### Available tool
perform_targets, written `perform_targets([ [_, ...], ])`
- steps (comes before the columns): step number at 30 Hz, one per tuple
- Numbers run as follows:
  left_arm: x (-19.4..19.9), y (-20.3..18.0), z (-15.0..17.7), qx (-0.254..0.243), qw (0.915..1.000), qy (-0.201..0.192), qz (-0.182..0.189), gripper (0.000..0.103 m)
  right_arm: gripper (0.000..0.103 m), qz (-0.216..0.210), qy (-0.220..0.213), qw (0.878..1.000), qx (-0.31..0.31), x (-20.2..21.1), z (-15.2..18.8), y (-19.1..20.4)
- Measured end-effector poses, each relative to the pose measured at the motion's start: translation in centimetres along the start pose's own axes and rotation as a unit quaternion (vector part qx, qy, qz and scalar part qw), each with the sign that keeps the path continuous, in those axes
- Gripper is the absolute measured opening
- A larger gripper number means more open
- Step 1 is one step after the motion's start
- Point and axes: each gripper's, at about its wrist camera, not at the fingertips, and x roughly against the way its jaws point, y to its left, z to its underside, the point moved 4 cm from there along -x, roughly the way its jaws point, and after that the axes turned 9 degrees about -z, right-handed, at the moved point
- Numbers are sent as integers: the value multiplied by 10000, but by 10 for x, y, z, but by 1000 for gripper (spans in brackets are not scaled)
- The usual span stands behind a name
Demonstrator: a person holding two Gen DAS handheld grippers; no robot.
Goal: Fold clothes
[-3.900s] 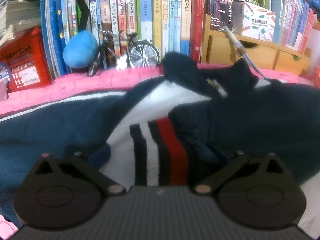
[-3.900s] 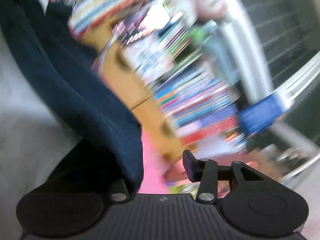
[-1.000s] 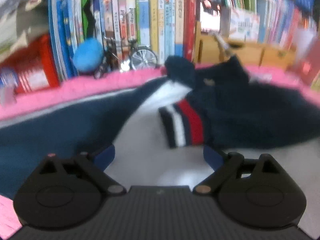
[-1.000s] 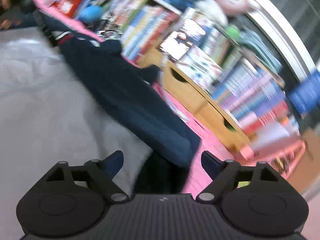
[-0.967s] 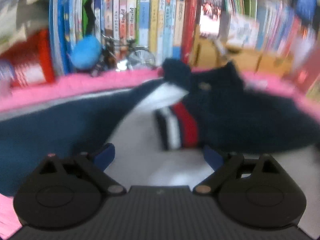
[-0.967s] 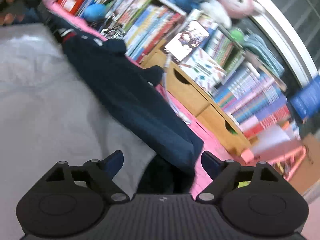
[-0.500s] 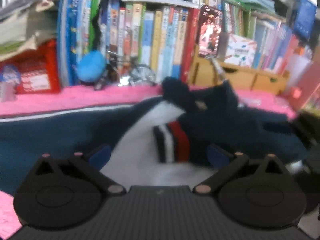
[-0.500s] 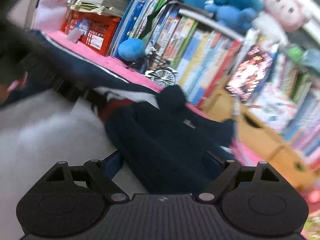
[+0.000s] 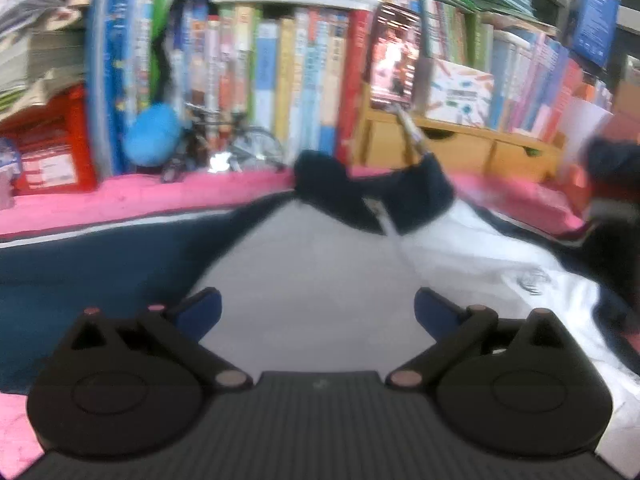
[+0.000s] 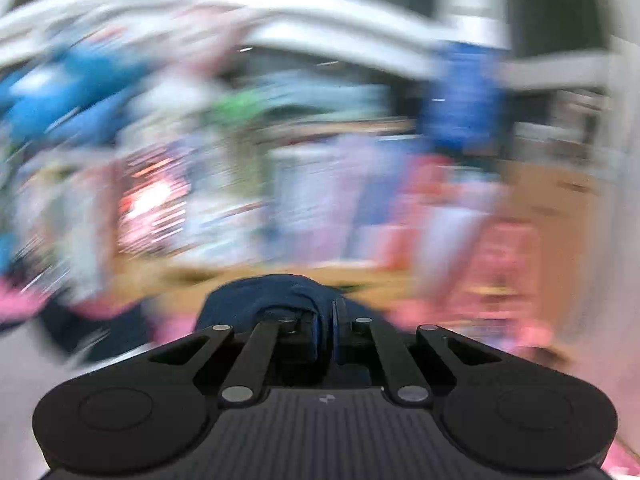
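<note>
— Where's the jacket [image 9: 304, 264]?

— Spread on the pink blanket [image 9: 120, 196], collar at twelve o'clock. My left gripper [image 9: 318, 312] hangs spread wide above it, gripping nothing.

— And the right?

— My right gripper [image 10: 325, 330] has just snapped closed, pinching navy fabric — background blurred.

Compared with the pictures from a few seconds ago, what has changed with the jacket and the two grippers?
The right gripper has just closed on the navy sleeve and swung it off the white front toward the right; the striped cuff no longer lies there. The left gripper stays wide open, holding nothing. The jacket's collar and the pink cover stayed in place.
</note>
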Motion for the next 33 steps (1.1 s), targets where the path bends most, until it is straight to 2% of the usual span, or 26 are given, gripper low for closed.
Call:
perform_targets([
  [4, -9, -45, -2, -242, 9992, 81, 305, 103, 8, 947, 8, 9906, -987, 13, -1, -121],
  [7, -13, -93, -2, -585, 9967, 109, 550, 103, 15, 1256, 510, 9778, -1596, 13, 27, -185],
  [8, -13, -108, -1, -670, 9956, 142, 638, 103, 31, 1265, 720, 9732, -1779, 12, 39, -199],
  [9, -13, -123, 1, -762, 9942, 180, 738, 103, 59, 1255, 872, 9700, -1890, 12, 50, -208],
  [10, -13, -138, 5, -862, 9923, 214, 863, 103, 71, 1181, 975, 9706, -1856, 13, 59, -209],
  [11, -13, -151, 9, -960, 9901, 240, 997, 103, 81, 1101, 1073, 9714, -1808, 14, 68, -209],
  [13, -10, -178, 20, -1244, 9829, 283, 1328, 103, 83, 768, 1272, 9771, -1522, 20, 79, -201],
  [16, 2, -213, 39, -1748, 9681, 196, 1784, 103, 90, 296, 1066, 9756, -1895, 42, 74, -193],
  [19, 10, -233, 54, -2093, 9556, 170, 2068, 103, 92, -751, 794, 9616, -2519, 65, 59, -185],
  [21, 12, -241, 64, -2210, 9496, 230, 2213, 103, 103, -1343, 541, 9581, -2470, 63, 41, -170],
  [23, 12, -244, 71, -2215, 9474, 318, 2289, 103, 103, -1746, 698, 9649, -1835, 39, 28, -135],
  [25, 12, -246, 75, -2204, 9477, 333, 2284, 103, 103, -1783, 1079, 9732, -976, 1, 27, -89],
  [27, 12, -246, 76, -2167, 9485, 326, 2290, 103, 99, -1976, 1523, 9680, -281, -46, 35, -51],
  [28, 12, -246, 77, -2162, 9487, 297, 2289, 103, 99, -2053, 1669, 9642, -151, -67, 41, -39],
  [33, 13, -250, 80, -2250, 9489, 219, 2200, 103, 98, -2451, 2212, 9439, -12, -139, 62, -9],
])
